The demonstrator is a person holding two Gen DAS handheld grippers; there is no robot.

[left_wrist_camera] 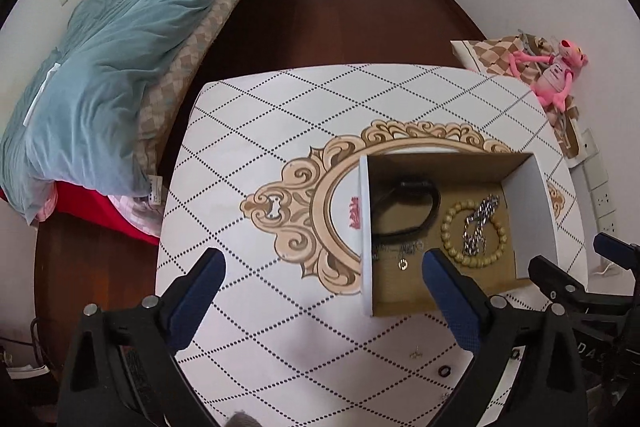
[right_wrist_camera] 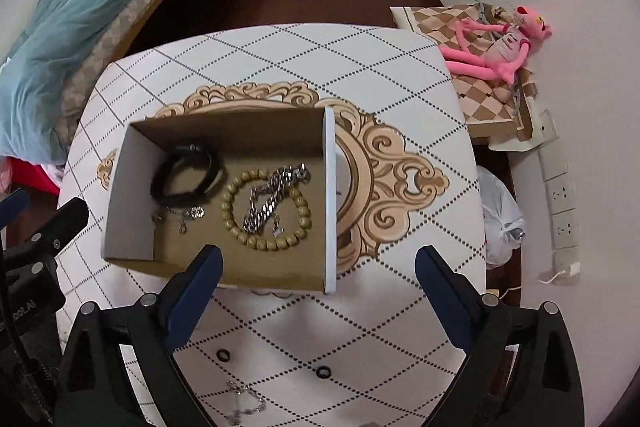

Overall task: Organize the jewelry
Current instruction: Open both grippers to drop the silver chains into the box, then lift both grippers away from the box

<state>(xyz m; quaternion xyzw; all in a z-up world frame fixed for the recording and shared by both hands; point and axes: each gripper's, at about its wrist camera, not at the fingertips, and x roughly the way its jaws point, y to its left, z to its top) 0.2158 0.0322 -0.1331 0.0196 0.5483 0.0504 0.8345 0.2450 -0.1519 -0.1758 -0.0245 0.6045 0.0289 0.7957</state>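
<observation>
An open cardboard box stands on the patterned table. Inside lie a black cord bracelet, a wooden bead bracelet, a silver link chain and a thin charm chain. Two black rings and a silver bracelet lie loose on the table in front of the box. My left gripper is open over the box's left wall, holding nothing. My right gripper is open over the box's near right corner, also holding nothing.
A bed with a teal duvet stands left of the table, across dark wood floor. A pink plush toy lies on a checkered cushion at the right. A white plastic bag and wall sockets sit by the right wall.
</observation>
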